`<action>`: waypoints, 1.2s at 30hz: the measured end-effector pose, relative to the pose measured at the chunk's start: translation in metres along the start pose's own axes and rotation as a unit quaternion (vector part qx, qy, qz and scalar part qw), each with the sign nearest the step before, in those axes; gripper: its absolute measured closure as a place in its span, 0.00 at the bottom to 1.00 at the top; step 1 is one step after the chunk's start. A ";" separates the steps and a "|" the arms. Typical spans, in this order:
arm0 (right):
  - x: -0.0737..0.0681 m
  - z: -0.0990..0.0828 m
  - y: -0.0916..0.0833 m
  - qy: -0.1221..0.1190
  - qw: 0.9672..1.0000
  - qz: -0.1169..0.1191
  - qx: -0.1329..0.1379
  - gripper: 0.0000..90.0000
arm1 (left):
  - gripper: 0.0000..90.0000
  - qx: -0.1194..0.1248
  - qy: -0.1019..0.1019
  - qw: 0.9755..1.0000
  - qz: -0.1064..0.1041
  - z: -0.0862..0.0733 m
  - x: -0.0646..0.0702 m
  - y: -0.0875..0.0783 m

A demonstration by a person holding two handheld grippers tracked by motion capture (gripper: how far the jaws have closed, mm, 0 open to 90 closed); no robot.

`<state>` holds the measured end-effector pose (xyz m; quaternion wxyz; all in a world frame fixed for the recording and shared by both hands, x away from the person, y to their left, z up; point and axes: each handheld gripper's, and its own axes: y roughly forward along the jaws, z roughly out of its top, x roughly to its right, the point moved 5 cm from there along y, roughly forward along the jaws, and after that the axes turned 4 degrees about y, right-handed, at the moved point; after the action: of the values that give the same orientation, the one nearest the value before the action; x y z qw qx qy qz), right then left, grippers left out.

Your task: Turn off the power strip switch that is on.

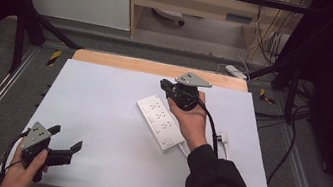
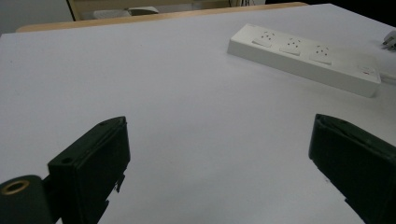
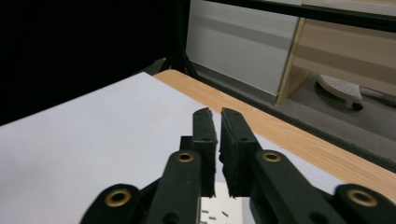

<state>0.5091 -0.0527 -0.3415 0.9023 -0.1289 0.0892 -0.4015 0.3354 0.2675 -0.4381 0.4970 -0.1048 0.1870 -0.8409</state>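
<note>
White table (image 1: 100,113) is seen bearing a power strip (image 1: 160,122) mid-right. Left gripper (image 1: 65,144) is held wide apart, empty, near the front edge. Right gripper (image 1: 169,87) is held nearly closed, empty, raised above the strip's far end.

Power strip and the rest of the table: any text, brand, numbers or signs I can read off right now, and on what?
None can be read.
Power strip: no legible brand or rating; just a small red mark near its switch end, too small to make out.
Left gripper and right gripper: black jaws and brass-ringed holes, no lettering.
Yellow-and-black striped marker on the frame beside the table: stripes, no words.
</note>
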 end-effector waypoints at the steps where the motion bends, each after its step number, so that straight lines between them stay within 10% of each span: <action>1: 0.000 0.000 0.003 0.002 1.000 0.002 0.002 0.98 | 0.06 0.001 0.002 1.000 0.000 0.000 0.000 -0.001; 36: 0.017 -0.041 0.064 0.023 0.995 -0.031 -0.090 1.00 | 0.06 0.002 0.006 1.000 0.007 0.002 -0.003 -0.002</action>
<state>0.5539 -0.0308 -0.4006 0.8720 -0.2031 0.1423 -0.4221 0.3358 0.2705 -0.4355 0.5022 -0.0973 0.1888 -0.8383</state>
